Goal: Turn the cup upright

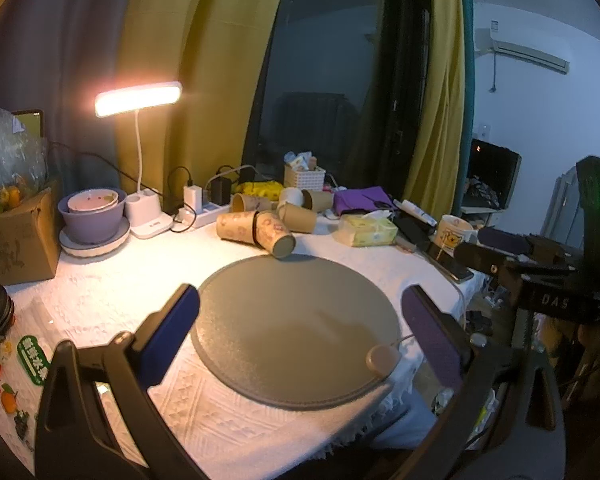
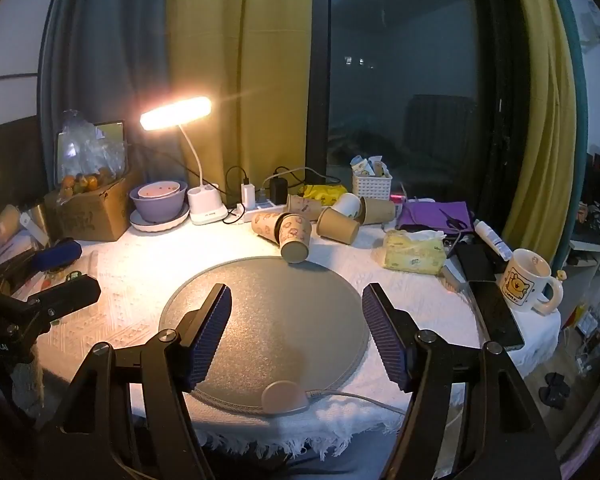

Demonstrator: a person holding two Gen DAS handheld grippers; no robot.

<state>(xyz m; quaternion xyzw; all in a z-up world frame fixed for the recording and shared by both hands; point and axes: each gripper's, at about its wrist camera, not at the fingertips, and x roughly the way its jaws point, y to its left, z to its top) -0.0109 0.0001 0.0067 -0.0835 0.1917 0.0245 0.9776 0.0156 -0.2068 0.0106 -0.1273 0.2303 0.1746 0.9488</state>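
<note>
With both the left claw (image 1: 300, 320) and the right claw (image 2: 296, 328) spread wide and empty, the tipped cup (image 2: 295, 237) at 12 o'clock of the round mat (image 2: 260, 320) should be pinched gently around its middle, then stood up.

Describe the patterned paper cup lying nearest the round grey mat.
The patterned paper cup is tan paper with printed cartoon figures. It lies on its side, its flat base toward the cameras at the far edge of the round grey mat. Its mouth end meets another patterned cup behind it. Neither gripper touches it.
</note>
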